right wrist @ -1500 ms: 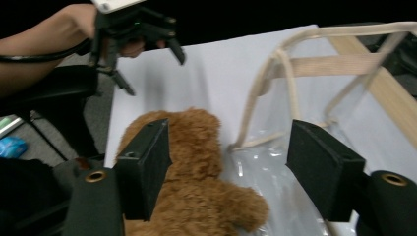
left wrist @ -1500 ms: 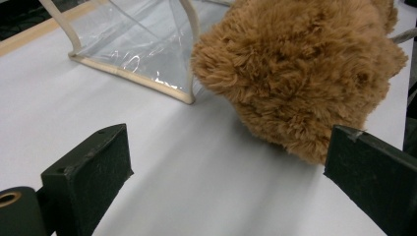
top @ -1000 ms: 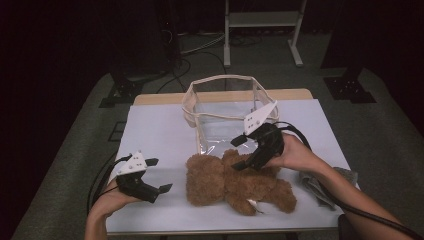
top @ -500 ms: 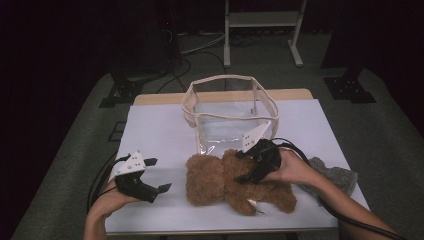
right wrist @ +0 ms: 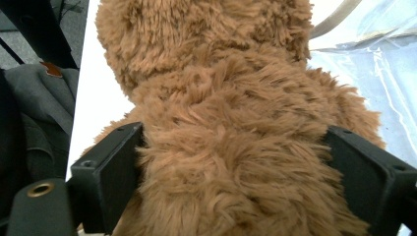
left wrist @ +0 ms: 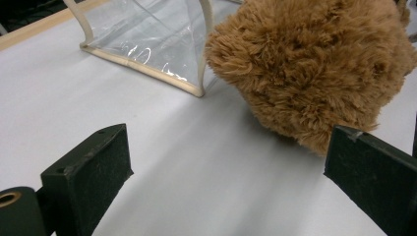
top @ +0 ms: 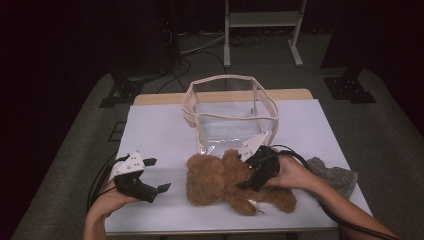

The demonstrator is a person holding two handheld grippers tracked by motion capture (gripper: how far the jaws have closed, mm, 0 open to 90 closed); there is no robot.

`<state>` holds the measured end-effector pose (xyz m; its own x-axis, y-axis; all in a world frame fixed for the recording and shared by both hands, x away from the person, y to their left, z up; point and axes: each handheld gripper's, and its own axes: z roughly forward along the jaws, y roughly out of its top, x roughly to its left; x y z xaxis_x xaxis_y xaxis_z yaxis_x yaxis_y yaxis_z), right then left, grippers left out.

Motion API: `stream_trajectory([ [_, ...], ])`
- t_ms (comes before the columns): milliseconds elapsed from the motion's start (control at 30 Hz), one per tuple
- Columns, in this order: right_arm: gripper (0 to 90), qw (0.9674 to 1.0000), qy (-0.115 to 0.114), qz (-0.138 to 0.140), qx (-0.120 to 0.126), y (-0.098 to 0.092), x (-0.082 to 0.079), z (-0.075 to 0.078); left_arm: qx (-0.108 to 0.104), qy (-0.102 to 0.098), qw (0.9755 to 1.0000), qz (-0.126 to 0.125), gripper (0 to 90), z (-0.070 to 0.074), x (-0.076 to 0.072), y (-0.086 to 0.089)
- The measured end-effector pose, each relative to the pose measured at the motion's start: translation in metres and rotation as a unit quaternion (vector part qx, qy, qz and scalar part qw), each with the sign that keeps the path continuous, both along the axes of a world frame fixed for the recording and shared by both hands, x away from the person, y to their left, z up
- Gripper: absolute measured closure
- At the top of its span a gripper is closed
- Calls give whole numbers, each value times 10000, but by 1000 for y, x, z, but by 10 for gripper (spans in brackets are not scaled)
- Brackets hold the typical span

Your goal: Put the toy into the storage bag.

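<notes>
right gripper [top: 250, 181] — jaws just opening, straddling teddy bear [top: 235, 182] torso | left gripper [top: 150, 176] — spread, empty, beside bear's head

A fixed high camera looks forward and down over the whole white table [top: 165, 125]. The left gripper's camera sits low, close to the tabletop, facing the teddy bear [left wrist: 314, 69] and clear bag [left wrist: 147, 39]. The right gripper's camera presses almost against the bear's fur. All three share the bear.
</notes>
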<state>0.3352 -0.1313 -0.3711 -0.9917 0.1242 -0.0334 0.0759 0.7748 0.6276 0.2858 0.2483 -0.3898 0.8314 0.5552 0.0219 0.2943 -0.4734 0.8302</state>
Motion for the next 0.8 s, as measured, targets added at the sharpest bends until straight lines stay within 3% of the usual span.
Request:
stream_trajectory([
  [100,112,10000,-35,10,-24,0,1,-3,15,8,10000,-9,30,0,0,0],
  [300,105,9999,138,-22,34,-3,6,-11,2,4,10000,11,30,1,0,2],
  [533,108,9997,199,28,-119,1,7,-20,43,31,10000,-4,30,-1,0,2],
  [800,173,9993,299,59,-218,5,9,-27,59,34,10000,-1,30,-1,0,2],
])
